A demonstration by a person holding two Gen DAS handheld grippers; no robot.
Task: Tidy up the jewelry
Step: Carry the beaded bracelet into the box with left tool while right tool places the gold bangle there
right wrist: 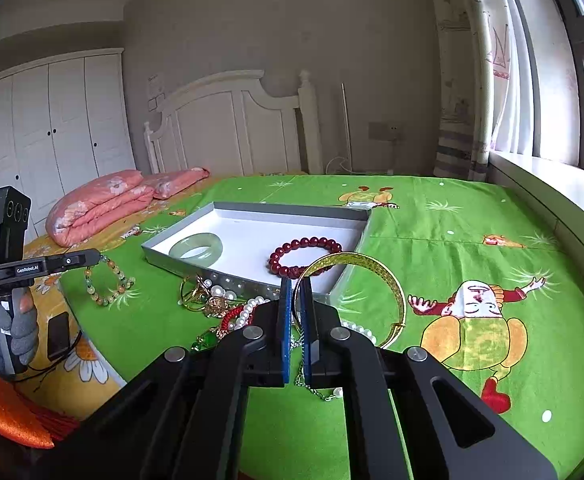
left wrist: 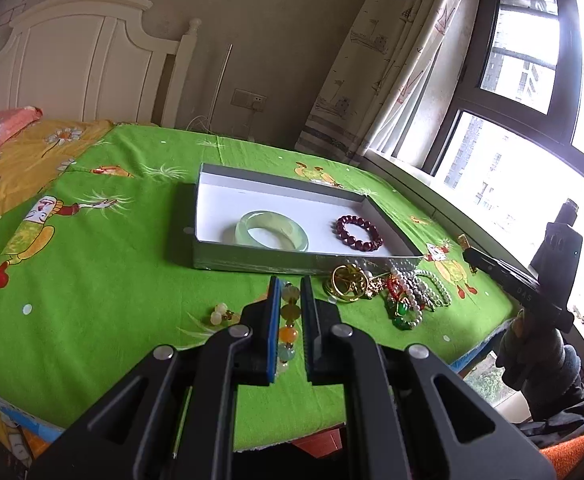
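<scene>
One open box on the bed. In it: one jade bangle, one dark red bead bracelet. One multicoloured bead bracelet, one gold bangle. One tangled jewelry pile by the box's near edge, pieces uncountable. Two pink pillows.

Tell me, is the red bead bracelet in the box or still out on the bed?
In the box. The red bead bracelet lies flat on the white floor of the open grey box, beside the pale green jade bangle, apart from it.
</scene>
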